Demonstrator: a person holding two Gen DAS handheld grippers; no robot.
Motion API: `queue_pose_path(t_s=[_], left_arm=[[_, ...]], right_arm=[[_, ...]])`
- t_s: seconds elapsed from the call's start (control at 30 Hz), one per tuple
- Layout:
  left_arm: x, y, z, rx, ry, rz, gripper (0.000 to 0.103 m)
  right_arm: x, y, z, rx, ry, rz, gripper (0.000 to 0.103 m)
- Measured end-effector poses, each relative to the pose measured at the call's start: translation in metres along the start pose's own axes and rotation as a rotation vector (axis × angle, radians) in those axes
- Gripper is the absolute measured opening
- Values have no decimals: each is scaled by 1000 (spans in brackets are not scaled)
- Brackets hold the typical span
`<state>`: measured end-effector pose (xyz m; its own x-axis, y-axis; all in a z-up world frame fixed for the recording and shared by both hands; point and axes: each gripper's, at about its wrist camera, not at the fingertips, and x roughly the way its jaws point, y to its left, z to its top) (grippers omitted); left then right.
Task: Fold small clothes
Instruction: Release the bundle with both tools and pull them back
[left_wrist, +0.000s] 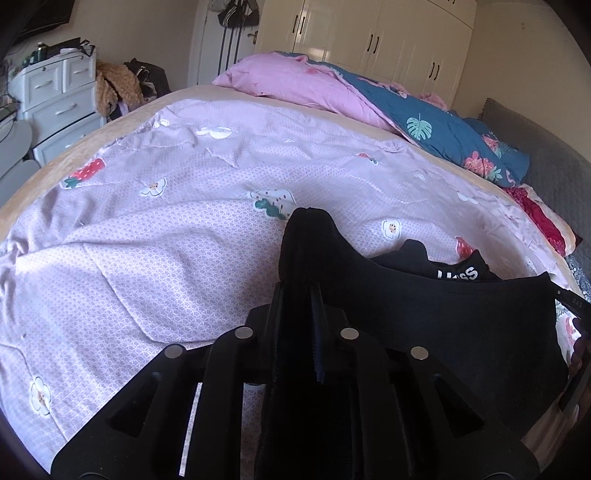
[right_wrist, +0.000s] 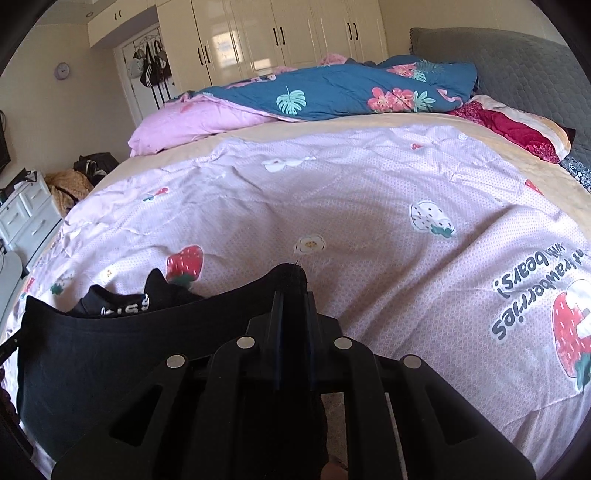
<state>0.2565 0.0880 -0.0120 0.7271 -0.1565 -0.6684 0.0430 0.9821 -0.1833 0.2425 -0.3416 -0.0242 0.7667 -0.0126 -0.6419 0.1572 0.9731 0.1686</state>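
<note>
Above the bedspread (left_wrist: 147, 258) | black garment (left_wrist: 461, 317) stretched between tools | left tool (left_wrist: 297, 291), right tool (right_wrist: 293, 295) each clamped on a corner

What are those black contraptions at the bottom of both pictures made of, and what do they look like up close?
Both are alike. The left gripper and right gripper are matte black, with two thin flat fingers running forward side by side. Behind the fingers, angular black linkage arms with cut-out slots fan outwards, and four round silver pins sit at their joints. The fingers' inner faces look dark blue. No cables or sleeves show.
</note>
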Motion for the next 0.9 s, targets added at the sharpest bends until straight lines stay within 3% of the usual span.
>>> queue_pose_path(t_s=[0.2,0.37,0.43,0.7,0.77,0.9], left_arm=[[-4,6,-1,-32,14,6,10],[-13,6,-2,-39,8,7,23],[-18,7,-2,-39,7,4,28],[-29,21,-25,-111,76,-64,52],[-31,24,-31,-131,94,-87,62],[-33,25,-41,-154,119,-111,63]], right_arm=[[-4,0,-6,1,11,-39,26],[-16,0,-9,1,1,-34,38],[-21,0,-11,-2,9,-23,49],[-35,-5,-29,17,107,83,52],[-40,-3,-36,15,118,105,52],[-49,0,-56,-9,144,113,54]])
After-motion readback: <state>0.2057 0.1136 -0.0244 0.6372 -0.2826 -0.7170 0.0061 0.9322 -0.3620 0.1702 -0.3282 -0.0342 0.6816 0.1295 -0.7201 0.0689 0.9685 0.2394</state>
